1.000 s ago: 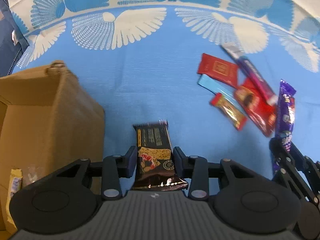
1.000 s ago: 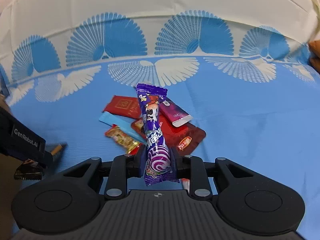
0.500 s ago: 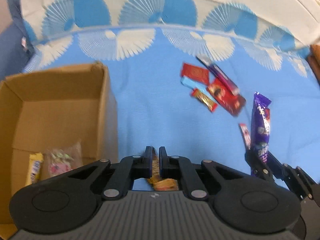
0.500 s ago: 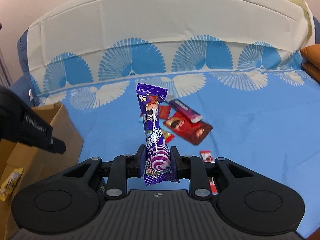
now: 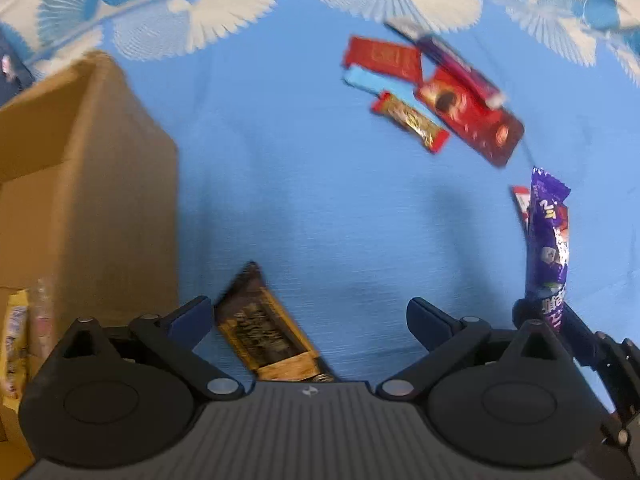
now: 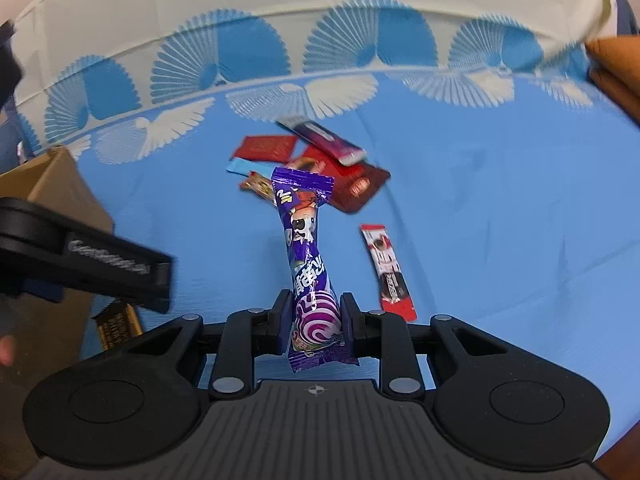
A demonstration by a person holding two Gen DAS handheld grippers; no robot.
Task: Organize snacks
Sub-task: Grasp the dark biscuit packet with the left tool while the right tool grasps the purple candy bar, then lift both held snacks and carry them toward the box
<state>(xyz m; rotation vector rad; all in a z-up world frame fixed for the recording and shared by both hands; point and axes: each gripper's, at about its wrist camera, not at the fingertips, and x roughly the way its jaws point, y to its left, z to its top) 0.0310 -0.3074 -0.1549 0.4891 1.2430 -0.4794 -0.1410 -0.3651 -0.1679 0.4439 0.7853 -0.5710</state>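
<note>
Left wrist view: left gripper (image 5: 308, 316) has just been opening; jaws stand wide, pads clear of everything. A dark bar (image 5: 264, 328) with gold trim lies tilted between them, nearer the left finger (image 5: 190, 318), touching neither pad that I can tell; its print is blurred, unreadable. Box (image 5: 88, 200), brown cardboard, stands just left of the gripper; a yellow wrapper (image 5: 14, 344) shows inside its open side. On the blue cloth (image 5: 300, 184), upper right, a loose pile: red packet (image 5: 384, 58), red-gold bar (image 5: 410, 120), long red pack (image 5: 472, 120), purple stick (image 5: 456, 64). Lettering on all too smeared to read. At right, the purple candy (image 5: 548, 248) stands upright in the right gripper.

Right wrist view: right gripper (image 6: 314, 314) clamps the purple candy (image 6: 308, 264) at its lower end, above the cloth (image 6: 500, 200); wrapper carries a cartoon face, a spiral and white characters I cannot read. Red-white stick (image 6: 386, 266) lies just right of it. Pile sits beyond. Left gripper's side (image 6: 104, 266) at left bears "GenRobot.AI", blurred, before the box (image 6: 56, 188).
</note>
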